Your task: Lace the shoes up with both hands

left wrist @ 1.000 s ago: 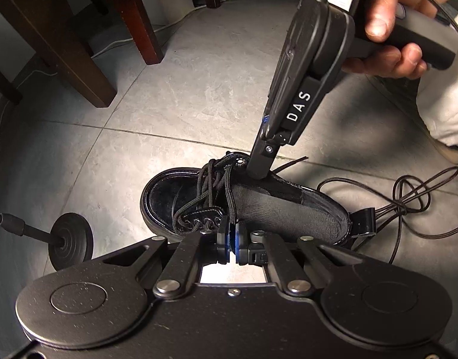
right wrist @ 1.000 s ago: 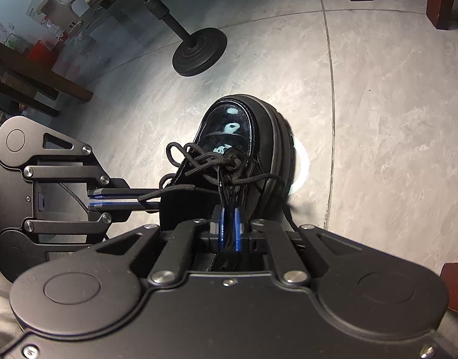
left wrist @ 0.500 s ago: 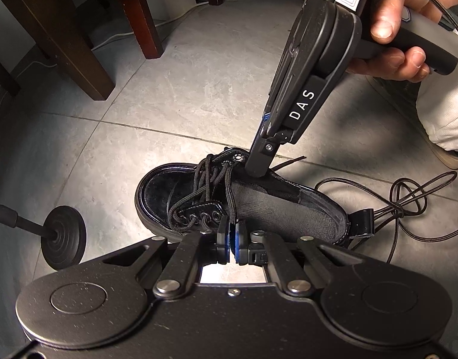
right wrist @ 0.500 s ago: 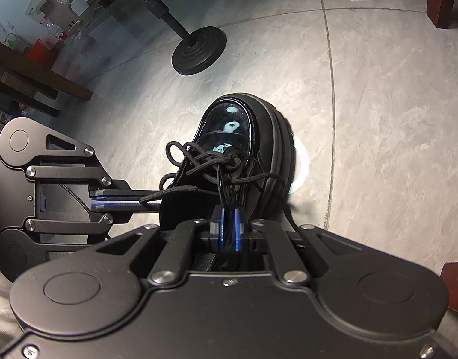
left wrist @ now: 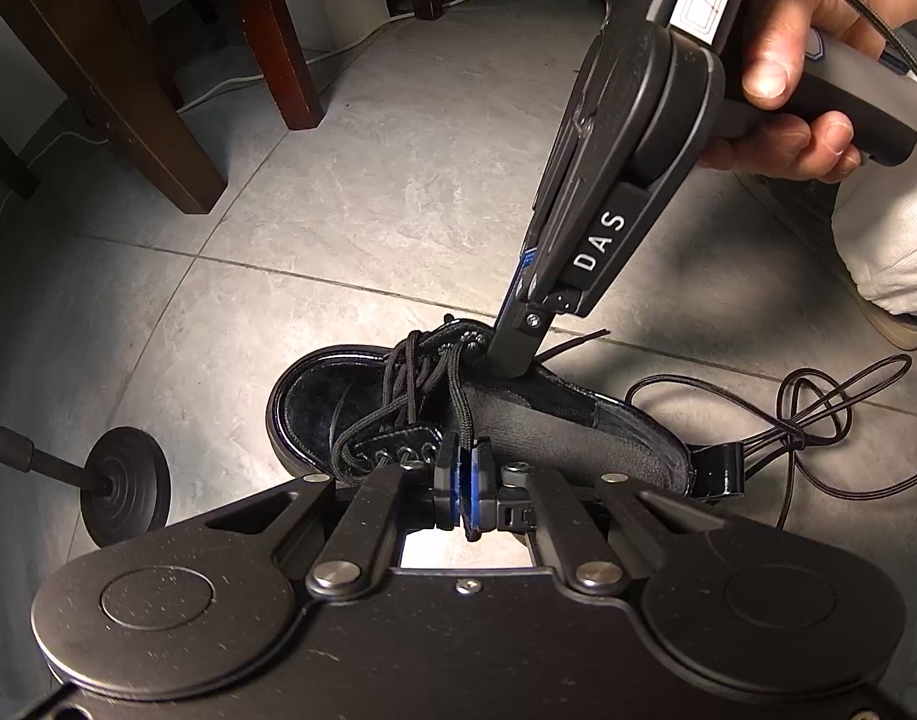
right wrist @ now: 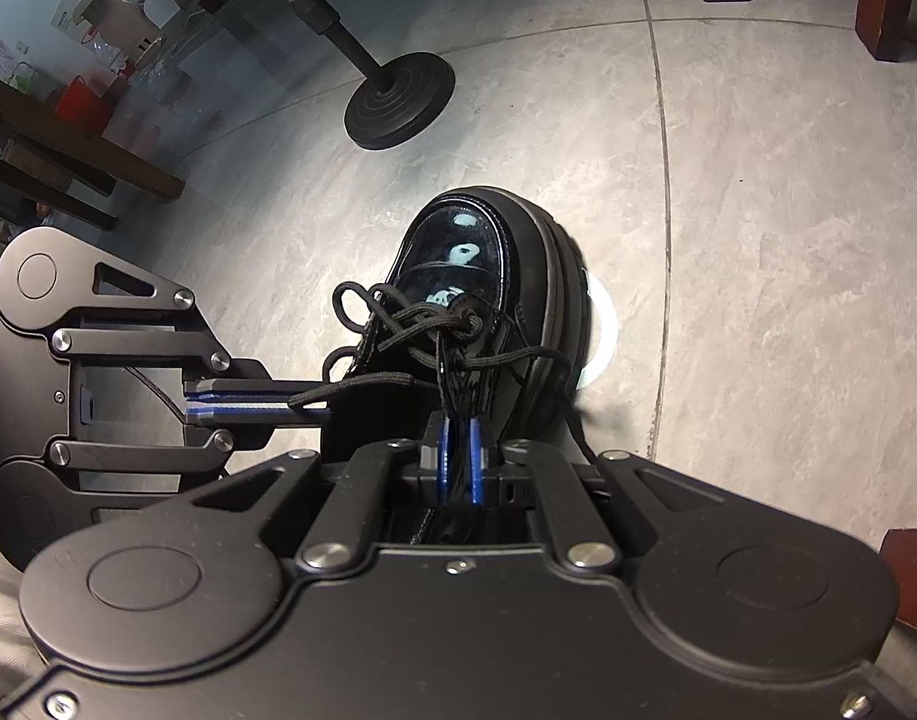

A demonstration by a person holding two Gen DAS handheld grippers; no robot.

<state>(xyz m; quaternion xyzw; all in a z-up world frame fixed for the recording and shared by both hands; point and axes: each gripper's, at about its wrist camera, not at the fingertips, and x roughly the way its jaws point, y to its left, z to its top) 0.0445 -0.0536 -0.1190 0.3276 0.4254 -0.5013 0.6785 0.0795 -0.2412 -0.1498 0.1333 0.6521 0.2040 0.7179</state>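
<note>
A glossy black shoe (left wrist: 314, 396) lies on the grey tile floor; it also shows in the right wrist view (right wrist: 476, 252), toe pointing away. Its black lace (left wrist: 458, 390) is loosely threaded through the eyelets. My left gripper (left wrist: 465, 468) is shut on a strand of the lace at the near side of the shoe; it appears from the side in the right wrist view (right wrist: 314, 405). My right gripper (right wrist: 457, 450) is shut on lace strands over the shoe's opening; in the left wrist view its fingertips (left wrist: 506, 360) press at the tongue.
A black round stand base (left wrist: 125, 492) sits left of the shoe, also in the right wrist view (right wrist: 401, 99). Dark wooden chair legs (left wrist: 158, 120) stand behind. A black cable (left wrist: 806, 426) coils on the floor to the right. A person's leg (left wrist: 884, 240) is at far right.
The left gripper has drawn slightly back, keeping the lace taut. The right gripper stays at the shoe's tongue, barely moved.
</note>
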